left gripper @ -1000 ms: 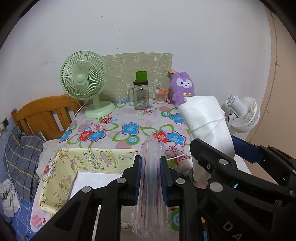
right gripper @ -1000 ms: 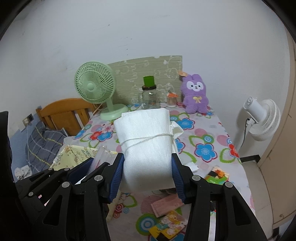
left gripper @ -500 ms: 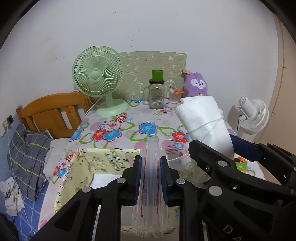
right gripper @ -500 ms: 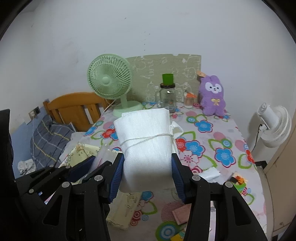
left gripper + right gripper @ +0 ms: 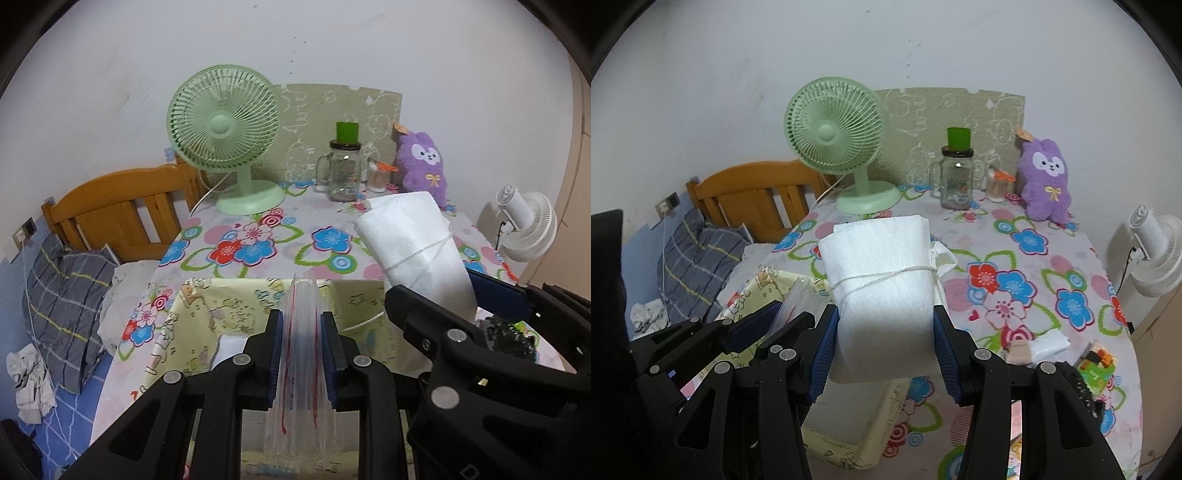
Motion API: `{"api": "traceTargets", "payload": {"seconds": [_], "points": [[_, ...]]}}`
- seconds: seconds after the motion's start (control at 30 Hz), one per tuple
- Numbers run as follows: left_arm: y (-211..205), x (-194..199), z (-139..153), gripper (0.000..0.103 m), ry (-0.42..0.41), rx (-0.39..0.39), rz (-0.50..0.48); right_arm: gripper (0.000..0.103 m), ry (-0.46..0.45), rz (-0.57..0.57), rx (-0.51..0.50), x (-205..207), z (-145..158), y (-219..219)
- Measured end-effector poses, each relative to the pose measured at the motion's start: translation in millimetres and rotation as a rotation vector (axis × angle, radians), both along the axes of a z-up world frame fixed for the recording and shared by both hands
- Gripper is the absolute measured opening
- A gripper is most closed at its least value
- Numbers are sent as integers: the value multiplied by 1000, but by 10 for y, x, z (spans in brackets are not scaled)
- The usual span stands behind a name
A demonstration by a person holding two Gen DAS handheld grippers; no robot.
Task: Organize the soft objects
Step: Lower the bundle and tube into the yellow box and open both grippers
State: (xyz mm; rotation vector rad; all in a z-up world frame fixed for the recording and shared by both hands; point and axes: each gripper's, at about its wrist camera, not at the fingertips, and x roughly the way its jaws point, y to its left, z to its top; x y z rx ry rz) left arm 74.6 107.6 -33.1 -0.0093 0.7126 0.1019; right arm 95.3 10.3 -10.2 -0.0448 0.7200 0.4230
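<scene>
My left gripper [image 5: 302, 354] is shut on a stack of clear plastic bags with red zip lines [image 5: 301, 369], held upright above a pale yellow cartoon-print fabric box [image 5: 221, 306]. My right gripper [image 5: 884, 350] is shut on a white foam roll tied with string [image 5: 882, 273]; the roll also shows in the left wrist view [image 5: 413, 251] to the right of the bags. The box shows below the roll in the right wrist view [image 5: 849, 439]. A purple plush rabbit [image 5: 1047, 177] sits at the table's far right.
A flower-print tablecloth covers the table [image 5: 1015, 280]. At the back stand a green fan [image 5: 846, 147], a glass jar with a green cap [image 5: 956, 177] and a small cup [image 5: 997, 184]. Papers and small items [image 5: 1049, 343] lie at right. A white fan [image 5: 1152, 254] and a wooden bed [image 5: 122, 210] flank the table.
Both grippers have drawn back and to the left with their loads, so the table and fan sit further right in view. Both grips are unchanged.
</scene>
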Motion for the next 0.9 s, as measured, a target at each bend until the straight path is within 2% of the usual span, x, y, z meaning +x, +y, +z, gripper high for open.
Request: {"api": "traceTargets", "payload": {"seconds": [0.33, 0.53, 0.77, 0.83, 0.87, 0.9], "points": [[266, 88, -201, 20, 39, 12, 47, 53, 35, 44, -27, 63, -149, 269], [386, 158, -343, 27, 71, 32, 64, 53, 66, 60, -50, 110, -263, 397], [502, 151, -457, 42, 123, 13, 79, 53, 102, 91, -63, 134, -383, 516], [509, 136, -481, 52, 132, 14, 82, 53, 115, 102, -63, 137, -418, 538], [505, 126, -486, 64, 135, 18, 87, 54, 118, 106, -64, 135, -428, 548], [505, 112, -485, 70, 136, 18, 92, 54, 122, 109, -64, 135, -439, 555]]}}
